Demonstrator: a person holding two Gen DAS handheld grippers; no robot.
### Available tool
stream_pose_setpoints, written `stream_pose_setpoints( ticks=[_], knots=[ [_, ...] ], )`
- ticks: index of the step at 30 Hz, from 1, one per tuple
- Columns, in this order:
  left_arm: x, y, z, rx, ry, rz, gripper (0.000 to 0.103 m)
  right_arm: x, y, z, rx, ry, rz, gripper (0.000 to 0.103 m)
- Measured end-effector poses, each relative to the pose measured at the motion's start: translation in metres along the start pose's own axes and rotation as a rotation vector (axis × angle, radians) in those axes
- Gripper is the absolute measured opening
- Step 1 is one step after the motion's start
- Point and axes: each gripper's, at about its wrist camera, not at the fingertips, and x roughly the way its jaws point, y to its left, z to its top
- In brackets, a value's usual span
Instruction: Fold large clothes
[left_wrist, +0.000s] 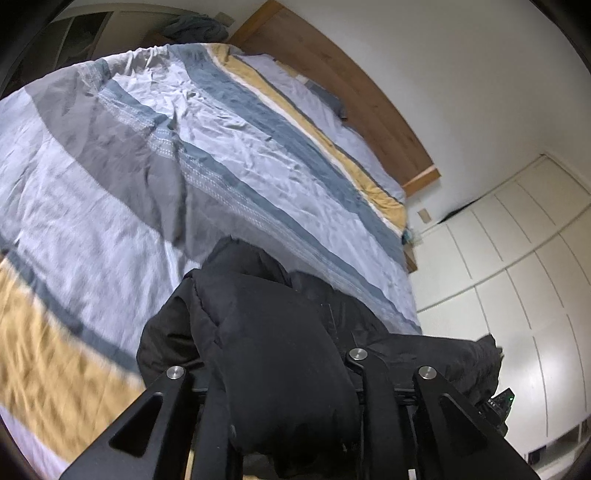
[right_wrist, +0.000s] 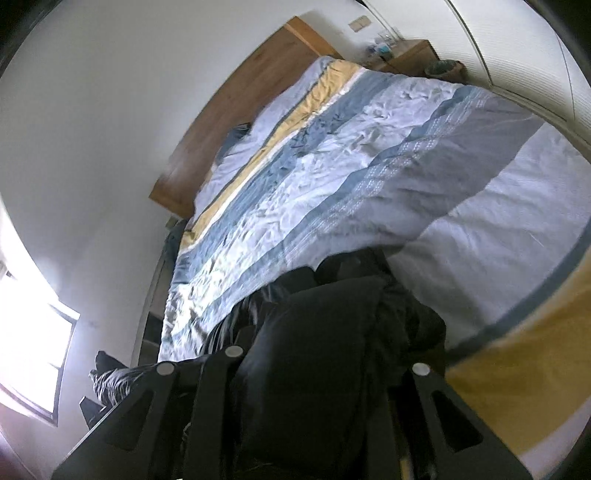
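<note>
A big black puffy jacket (left_wrist: 266, 332) fills the bottom middle of the left wrist picture. A thick fold of it is bunched up between the two arms of the left gripper (left_wrist: 284, 417), and the tongs are closed on that fold. The tips of the tongs are hidden under the cloth. More of the jacket spreads to the lower right of the picture.

In the right wrist picture the same black jacket (right_wrist: 317, 350) fills the bottom middle too. The right gripper (right_wrist: 314, 413) has a fat fold of it pinched between its arms, so these tongs are gripping the jacket as well. Their tips are hidden too.

The jacket hangs over a wide bed with a striped cover (left_wrist: 184, 147) in light blue, grey, dark blue and yellow. The cover is wrinkly. It fills the upper left of the left wrist picture and the middle and right of the right wrist picture (right_wrist: 406, 166).

A brown wooden headboard (left_wrist: 332, 74) stands behind the bed against a white wall (left_wrist: 461, 74). White cupboard doors (left_wrist: 517, 258) are at the right of the left wrist picture. A bright window (right_wrist: 37, 350) shows at the lower left of the right wrist picture.
</note>
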Motion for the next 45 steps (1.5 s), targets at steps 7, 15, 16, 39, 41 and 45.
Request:
stream_pose_setpoints(
  ticks=[7,15,16,39,41,45],
  knots=[
    [0.077,0.021,0.035,-0.031,0.028,0.03,0.029,0.087,-0.013,0.027,0.014,0.038,-0.096,0.021],
    [0.141,0.06,0.044,-0.089,0.077,0.03,0.045,0.16,-0.042,0.032,0.063,0.094,-0.168,0.024],
    [0.147,0.065,0.045,-0.102,0.084,0.023,0.046,0.164,-0.043,0.032,0.066,0.097,-0.17,0.025],
    [0.09,0.059,0.081,-0.105,-0.115,0.071,0.09,0.138,-0.041,0.078,0.15,-0.014,0.002,0.092],
    [0.082,0.056,0.078,-0.077,-0.137,0.115,0.09,0.128,-0.039,0.079,0.14,-0.02,0.001,0.093],
    [0.066,0.048,0.066,-0.024,-0.165,0.175,0.09,0.105,-0.029,0.073,0.102,-0.023,0.008,0.093]
  ],
)
